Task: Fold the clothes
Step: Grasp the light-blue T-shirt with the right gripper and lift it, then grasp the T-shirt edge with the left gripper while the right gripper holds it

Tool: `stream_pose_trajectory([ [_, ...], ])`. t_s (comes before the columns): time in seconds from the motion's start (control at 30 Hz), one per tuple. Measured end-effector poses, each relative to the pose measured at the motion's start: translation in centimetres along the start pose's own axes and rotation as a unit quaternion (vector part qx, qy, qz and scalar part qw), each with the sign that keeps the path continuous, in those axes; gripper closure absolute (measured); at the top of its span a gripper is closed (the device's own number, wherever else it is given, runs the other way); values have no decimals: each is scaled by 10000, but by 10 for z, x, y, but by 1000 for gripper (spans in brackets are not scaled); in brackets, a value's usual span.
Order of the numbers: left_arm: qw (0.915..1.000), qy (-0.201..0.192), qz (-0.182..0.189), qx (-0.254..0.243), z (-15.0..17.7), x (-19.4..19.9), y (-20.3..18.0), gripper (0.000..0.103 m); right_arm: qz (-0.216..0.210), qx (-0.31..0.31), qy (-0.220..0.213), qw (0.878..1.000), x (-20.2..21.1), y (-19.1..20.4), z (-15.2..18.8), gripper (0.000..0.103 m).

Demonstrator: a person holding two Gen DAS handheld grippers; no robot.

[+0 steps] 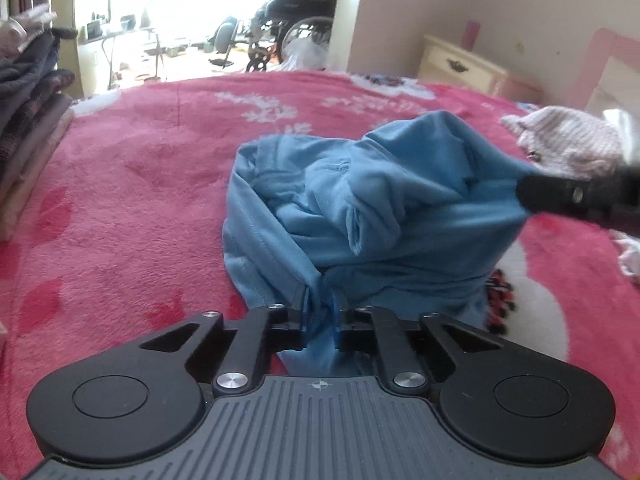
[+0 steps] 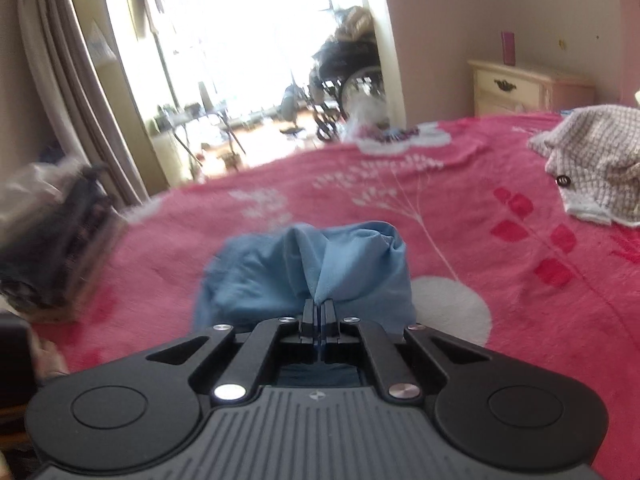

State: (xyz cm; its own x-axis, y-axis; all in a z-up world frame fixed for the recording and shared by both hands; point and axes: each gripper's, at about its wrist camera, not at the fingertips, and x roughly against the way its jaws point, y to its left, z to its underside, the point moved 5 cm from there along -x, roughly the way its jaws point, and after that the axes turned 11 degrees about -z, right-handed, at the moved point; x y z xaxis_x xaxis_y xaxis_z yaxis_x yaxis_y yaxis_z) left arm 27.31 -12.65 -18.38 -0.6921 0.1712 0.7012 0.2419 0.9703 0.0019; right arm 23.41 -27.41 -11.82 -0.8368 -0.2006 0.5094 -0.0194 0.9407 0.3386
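A crumpled light blue garment (image 1: 360, 208) lies bunched on the red floral blanket (image 1: 140, 168). My left gripper (image 1: 320, 316) is shut on its near edge, with blue cloth pinched between the jaws. In the left wrist view my right gripper (image 1: 532, 196) reaches in from the right edge and clamps the garment's right side. In the right wrist view the same garment (image 2: 320, 272) rises in a peak into my right gripper (image 2: 319, 312), whose jaws are shut on a thin fold of it.
A stack of folded clothes (image 1: 28, 120) stands at the blanket's left edge. A pale knitted garment (image 1: 568, 140) with a dark button lies at the right. A cream nightstand (image 1: 460, 64) stands by the wall, and a wheelchair (image 1: 296, 20) sits beyond the bed.
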Motion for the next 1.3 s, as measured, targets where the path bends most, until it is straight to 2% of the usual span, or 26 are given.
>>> stream_pose_trajectory([
  [0.03, 10000, -38, 61, 4, 2, 10, 2, 99, -80, 16, -98, 9999, 11, 7, -3, 101],
  [0.23, 9990, -237, 376, 47, 15, 71, 12, 101, -504, -147, -520, 9973, 77, 33, -9, 101],
  [0.4, 9981, -358, 501, 101, 33, 125, 21, 101, -762, -467, -602, 9942, 132, 44, 4, 101],
  [0.53, 9981, -395, 470, 34, 47, 149, 28, 101, -831, -668, -545, 9928, 167, 47, 25, 101],
  [0.77, 9991, -286, 286, 88, 62, 173, 38, 101, -664, -925, -81, 9935, 187, 35, 77, 101],
  [0.9, 9993, -306, 180, 118, 66, 187, 39, 100, -665, -1090, 38, 9918, 193, 32, 97, 101],
  [1.3, 9989, -431, -62, 196, 66, 210, 35, 100, -880, -999, -77, 9911, 203, 41, 100, 101],
])
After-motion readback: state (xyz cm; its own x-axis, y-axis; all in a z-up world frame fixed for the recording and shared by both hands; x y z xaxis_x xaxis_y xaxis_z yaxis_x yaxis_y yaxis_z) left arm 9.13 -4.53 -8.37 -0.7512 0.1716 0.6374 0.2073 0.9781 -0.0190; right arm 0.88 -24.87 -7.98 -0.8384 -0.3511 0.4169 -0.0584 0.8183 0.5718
